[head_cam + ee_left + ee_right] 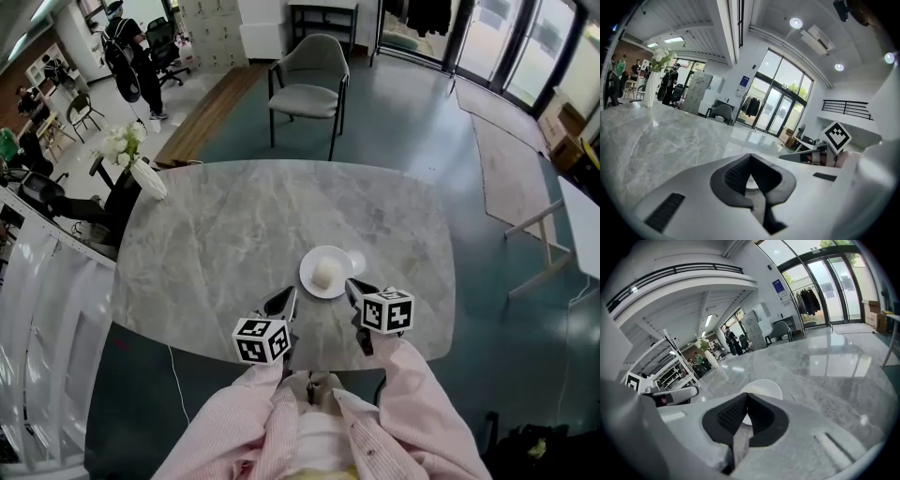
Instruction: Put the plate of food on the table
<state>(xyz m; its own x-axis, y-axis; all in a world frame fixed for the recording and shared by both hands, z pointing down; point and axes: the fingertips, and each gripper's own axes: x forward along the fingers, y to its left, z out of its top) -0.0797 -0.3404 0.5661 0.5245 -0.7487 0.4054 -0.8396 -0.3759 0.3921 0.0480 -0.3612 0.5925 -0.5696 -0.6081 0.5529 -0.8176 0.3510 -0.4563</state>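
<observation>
A white plate (310, 282) carrying a pale round piece of food (325, 272) rests on the grey marble table (225, 234), near its front edge. My left gripper (284, 299) hovers just left of the plate, jaws together and empty. My right gripper (353, 287) hangs just right of the plate, also shut with nothing in it. In the right gripper view the closed jaws (746, 411) point at the plate (765, 388) a little beyond them. The left gripper view shows its shut jaws (750, 175) above the tabletop, with the right gripper (810, 156) off to the side.
A white vase of flowers (141, 169) stands at the table's left edge. A grey chair (309, 84) sits beyond the far side. Shelving and people are at the far left of the room. A white table edge (581, 225) shows at the right.
</observation>
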